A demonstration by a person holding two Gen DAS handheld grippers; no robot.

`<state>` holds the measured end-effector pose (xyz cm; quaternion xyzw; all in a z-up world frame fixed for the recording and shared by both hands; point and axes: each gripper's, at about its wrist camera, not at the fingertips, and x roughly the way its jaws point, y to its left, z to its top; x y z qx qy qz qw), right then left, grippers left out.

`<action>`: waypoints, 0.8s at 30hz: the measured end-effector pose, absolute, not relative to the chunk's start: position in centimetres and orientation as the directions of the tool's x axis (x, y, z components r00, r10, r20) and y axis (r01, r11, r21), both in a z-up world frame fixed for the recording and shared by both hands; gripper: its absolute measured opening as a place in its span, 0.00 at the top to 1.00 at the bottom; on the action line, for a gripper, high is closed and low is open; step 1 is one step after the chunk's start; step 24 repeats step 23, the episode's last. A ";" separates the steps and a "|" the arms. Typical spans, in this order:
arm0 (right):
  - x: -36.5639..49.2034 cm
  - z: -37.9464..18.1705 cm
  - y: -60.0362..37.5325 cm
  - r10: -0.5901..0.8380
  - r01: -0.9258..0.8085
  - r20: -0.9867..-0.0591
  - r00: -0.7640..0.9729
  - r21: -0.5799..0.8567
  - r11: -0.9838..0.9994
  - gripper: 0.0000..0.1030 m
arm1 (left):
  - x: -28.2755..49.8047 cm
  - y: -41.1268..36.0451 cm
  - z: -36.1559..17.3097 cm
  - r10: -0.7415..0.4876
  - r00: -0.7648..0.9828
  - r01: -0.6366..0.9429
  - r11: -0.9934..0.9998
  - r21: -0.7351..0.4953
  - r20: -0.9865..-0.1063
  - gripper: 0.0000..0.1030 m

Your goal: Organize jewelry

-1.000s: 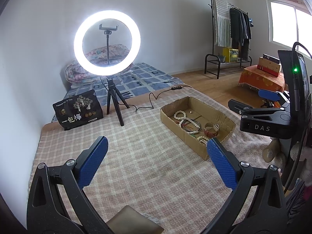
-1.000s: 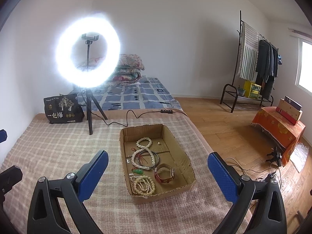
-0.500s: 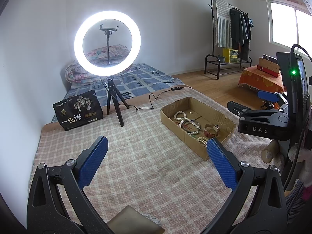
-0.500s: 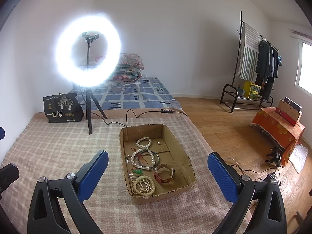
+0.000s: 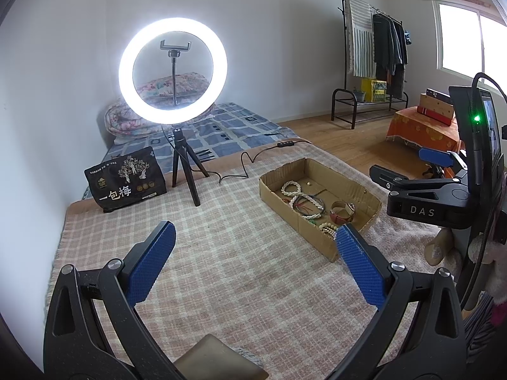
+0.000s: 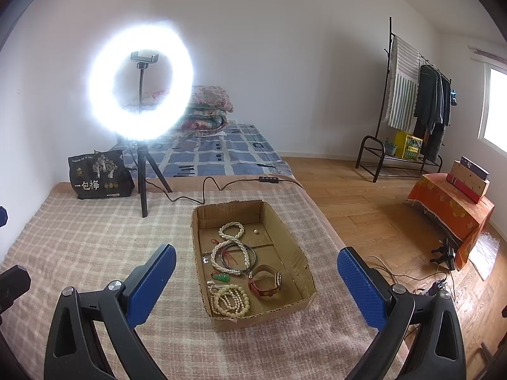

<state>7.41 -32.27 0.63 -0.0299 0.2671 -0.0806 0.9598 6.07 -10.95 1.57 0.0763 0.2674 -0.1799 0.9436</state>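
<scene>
A shallow cardboard box (image 6: 286,234) sits on a checked blanket (image 6: 95,247). In it lie a white pearl necklace (image 6: 231,247), a cream bead bracelet (image 6: 229,300), a red-strapped watch (image 6: 266,281), a green pendant (image 6: 221,277) and a small loose bead (image 6: 256,231). My right gripper (image 6: 255,266) is open and empty, above the box's near end. My left gripper (image 5: 253,250) is open and empty over the blanket, left of the box (image 5: 279,186). The right gripper also shows in the left wrist view (image 5: 408,171).
A lit ring light on a tripod (image 6: 141,79) stands behind the box, its cable (image 6: 221,186) running across the blanket. A black printed bag (image 6: 98,174) stands at the back left. A mattress (image 6: 221,148), clothes rack (image 6: 412,101) and orange-covered stand (image 6: 450,209) lie beyond.
My right gripper has drifted slightly forward and left towards the box. My left gripper has hardly moved. Both stay open.
</scene>
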 end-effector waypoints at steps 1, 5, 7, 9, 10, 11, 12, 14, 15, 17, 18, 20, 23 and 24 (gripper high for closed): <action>7.4 0.6 -32.3 -0.172 0.140 -0.509 0.844 -0.100 0.985 0.00 | 6.1 -11.0 1.6 -0.299 0.792 0.381 0.923 0.047 -0.532 0.00; 7.3 0.5 -32.5 -0.170 0.140 -0.514 0.841 -0.097 0.985 0.00 | 6.1 -10.9 1.6 -0.300 0.793 0.382 0.923 0.048 -0.531 0.00; 7.3 0.4 -32.6 -0.171 0.140 -0.515 0.840 -0.098 0.985 0.00 | 6.1 -10.9 1.6 -0.300 0.792 0.381 0.923 0.047 -0.532 0.00; 7.3 0.4 -32.6 -0.171 0.140 -0.516 0.840 -0.098 0.985 0.00 | 6.1 -10.9 1.6 -0.301 0.790 0.383 0.923 0.047 -0.533 0.00; 7.4 0.4 -32.5 -0.170 0.140 -0.515 0.840 -0.097 0.985 0.00 | 6.1 -11.0 1.8 -0.302 0.790 0.384 0.922 0.046 -0.533 0.00; 7.4 0.4 -32.5 -0.170 0.139 -0.516 0.840 -0.097 0.985 0.00 | 6.1 -11.0 1.9 -0.303 0.791 0.384 0.922 0.045 -0.532 0.00; 7.4 0.3 -32.5 -0.169 0.138 -0.517 0.839 -0.098 0.986 0.00 | 6.2 -11.1 2.0 -0.303 0.792 0.383 0.922 0.045 -0.530 0.00; 7.4 0.2 -32.5 -0.168 0.135 -0.518 0.838 -0.100 0.986 0.00 | 6.2 -11.2 2.2 -0.300 0.799 0.377 0.925 0.044 -0.521 0.00; 7.4 0.2 -32.5 -0.167 0.135 -0.519 0.838 -0.101 0.986 0.00 | 6.1 -11.3 2.2 -0.300 0.800 0.375 0.926 0.043 -0.520 0.00; 7.5 0.1 -32.5 -0.166 0.132 -0.521 0.837 -0.102 0.986 0.00 | 6.3 -11.4 2.3 -0.300 0.802 0.370 0.928 0.036 -0.516 0.00; 7.5 0.1 -32.4 -0.166 0.131 -0.522 0.837 -0.102 0.986 0.00 | 6.2 -11.3 2.3 -0.298 0.804 0.367 0.930 0.035 -0.514 0.00; 7.5 0.0 -32.4 -0.164 0.128 -0.525 0.835 -0.104 0.986 0.00 | 6.1 -11.2 2.3 -0.290 0.814 0.356 0.934 0.038 -0.504 0.00; 7.5 0.0 -32.4 -0.164 0.126 -0.527 0.834 -0.106 0.986 0.00 | 6.0 -11.2 2.2 -0.289 0.814 0.355 0.934 0.037 -0.504 0.00; 7.5 0.0 -32.4 -0.164 0.126 -0.527 0.834 -0.106 0.986 0.00 | 6.0 -11.2 2.2 -0.289 0.814 0.355 0.934 0.037 -0.504 0.00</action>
